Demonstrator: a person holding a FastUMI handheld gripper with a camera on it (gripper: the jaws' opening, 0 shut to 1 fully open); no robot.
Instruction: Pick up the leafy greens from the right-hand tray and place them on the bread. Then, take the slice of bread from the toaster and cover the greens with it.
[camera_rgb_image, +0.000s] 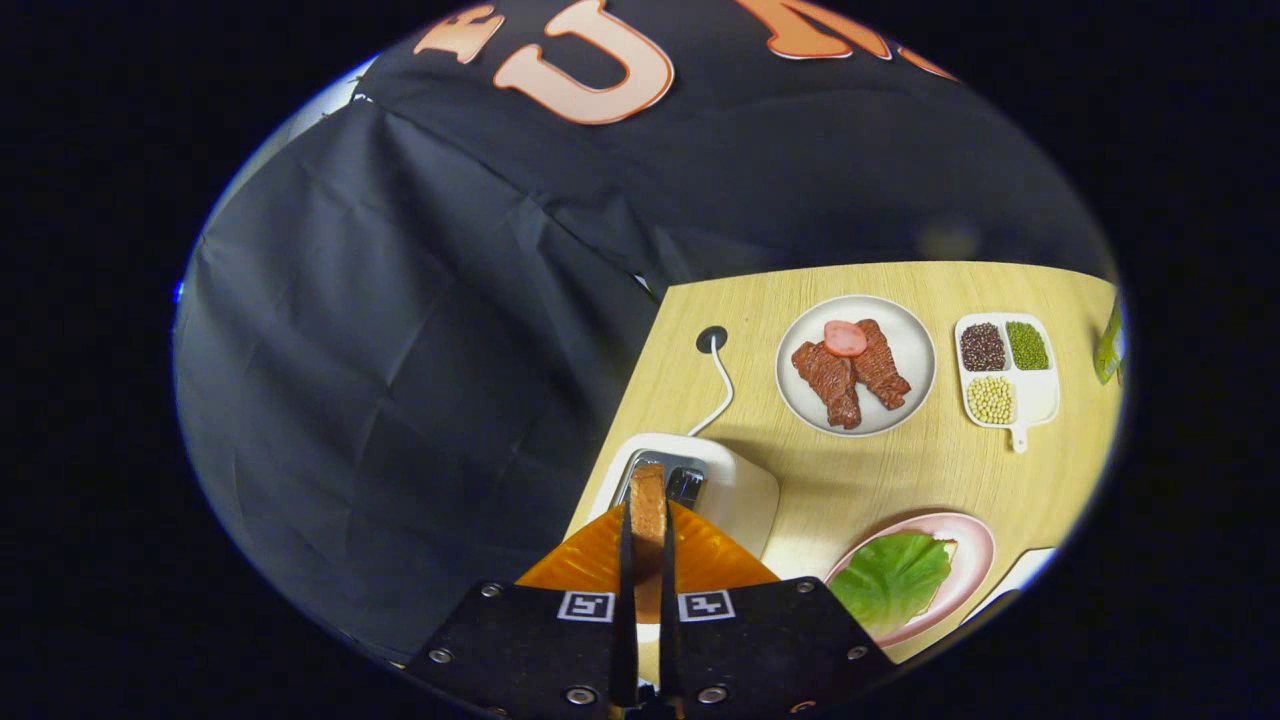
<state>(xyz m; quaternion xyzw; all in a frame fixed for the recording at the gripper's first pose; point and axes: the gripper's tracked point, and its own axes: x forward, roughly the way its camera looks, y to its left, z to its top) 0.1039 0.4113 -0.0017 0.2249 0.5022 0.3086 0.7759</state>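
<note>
The jaws (647, 545) squeeze the thin brown slice of bread (648, 505) above the white toaster (735, 490). It could slip and miss the green lettuce leaf (893, 575) on the pink plate (975, 560).

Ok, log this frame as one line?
gripper shut on brown toast slice | above white toaster | green lettuce leaf lies on pink plate | toast not yet on lettuce

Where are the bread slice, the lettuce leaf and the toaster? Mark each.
bread slice (647, 508), gripper view, on its crust edge between the jaws.
lettuce leaf (893, 577), gripper view, on the leaf's middle.
toaster (742, 492), gripper view, on its white top.
</note>
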